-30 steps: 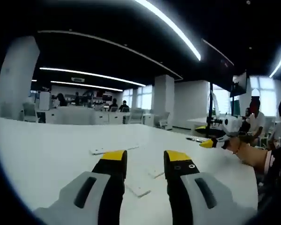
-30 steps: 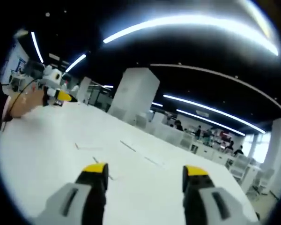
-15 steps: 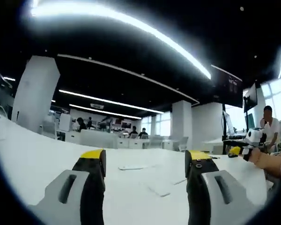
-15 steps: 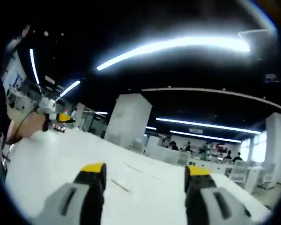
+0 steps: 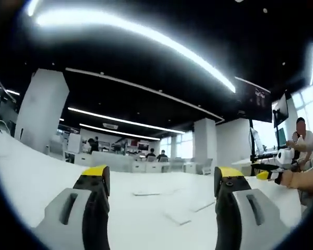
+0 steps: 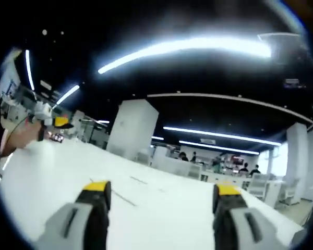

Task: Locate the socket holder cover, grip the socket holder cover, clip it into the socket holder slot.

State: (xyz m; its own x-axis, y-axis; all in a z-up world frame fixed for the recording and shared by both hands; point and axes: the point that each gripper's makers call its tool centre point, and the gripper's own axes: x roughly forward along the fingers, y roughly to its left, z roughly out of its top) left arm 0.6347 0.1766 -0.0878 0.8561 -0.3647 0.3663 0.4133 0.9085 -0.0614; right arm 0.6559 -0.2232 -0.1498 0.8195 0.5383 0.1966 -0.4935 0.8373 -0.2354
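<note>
A white table [image 5: 36, 182] in a dim open office carries thin white strips [image 5: 178, 219], too blurred to identify. Left gripper [image 5: 161, 179] and right gripper [image 6: 164, 188] gape wide, empty.

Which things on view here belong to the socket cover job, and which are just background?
Job:
- left gripper, open, empty
- right gripper, open, empty
- flat white pieces on the white table; which one is the cover cannot be told

Background:
- pillar
- ceiling light strips
- people at far desks
- wall screen
</note>
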